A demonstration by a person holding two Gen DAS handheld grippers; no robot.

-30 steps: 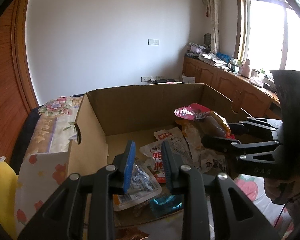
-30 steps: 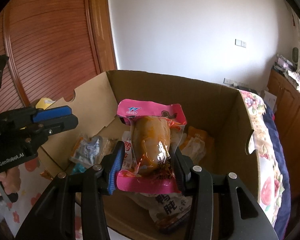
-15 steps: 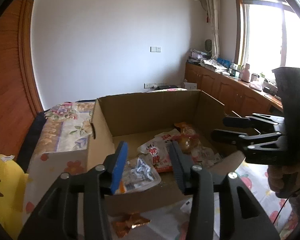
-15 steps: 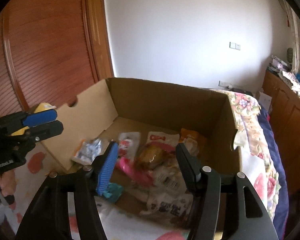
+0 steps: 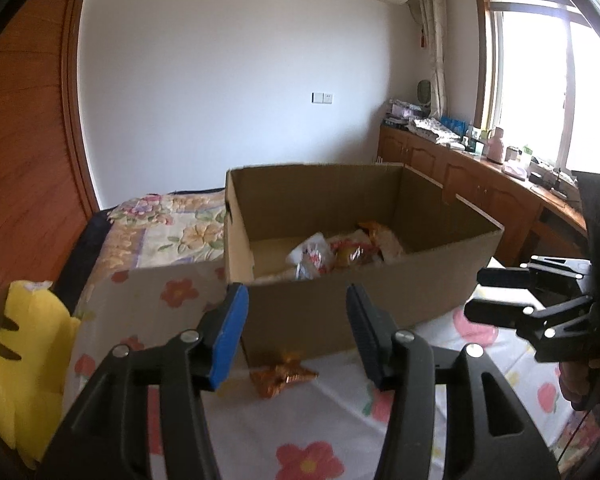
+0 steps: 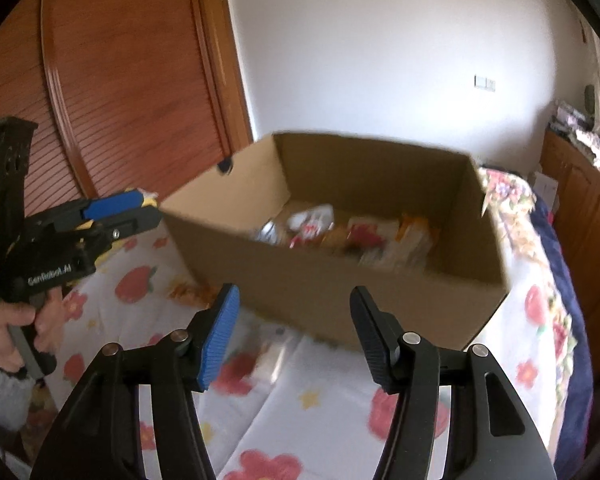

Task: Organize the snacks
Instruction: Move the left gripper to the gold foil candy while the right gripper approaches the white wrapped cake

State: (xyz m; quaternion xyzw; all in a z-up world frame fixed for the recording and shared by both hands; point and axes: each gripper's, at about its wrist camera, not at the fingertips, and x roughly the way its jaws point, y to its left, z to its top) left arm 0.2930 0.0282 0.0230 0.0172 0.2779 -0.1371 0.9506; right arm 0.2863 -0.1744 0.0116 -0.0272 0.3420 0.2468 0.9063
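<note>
An open cardboard box (image 5: pixel 420 280) stands on the flowered bed sheet with several snack packets (image 5: pixel 340 252) lying on its floor. The right wrist view shows the same box (image 6: pixel 420 300) and packets (image 6: pixel 340 236), blurred. My left gripper (image 5: pixel 296 300) hovers in front of the box's near wall, its jaws opening with nothing between them. The right gripper (image 6: pixel 295 296) is open and empty, also short of the box. A crinkled orange-gold snack (image 5: pixel 280 374) lies on the sheet just ahead of the left gripper. Each gripper shows in the other's view: right gripper (image 5: pixel 474 294), left gripper (image 6: pixel 150 208).
A yellow plush cushion (image 5: pixel 16 360) lies at the left edge of the bed. A slatted wooden wardrobe (image 6: pixel 100 80) stands behind it. Cluttered wooden cabinets (image 5: pixel 480 184) run under the window on the right. A hand (image 6: pixel 16 328) holds the left gripper's handle.
Both grippers have drawn back out of the box to in front of it. The right one let go of the pink packet, which stayed in the box. Both pairs of jaws stand wider.
</note>
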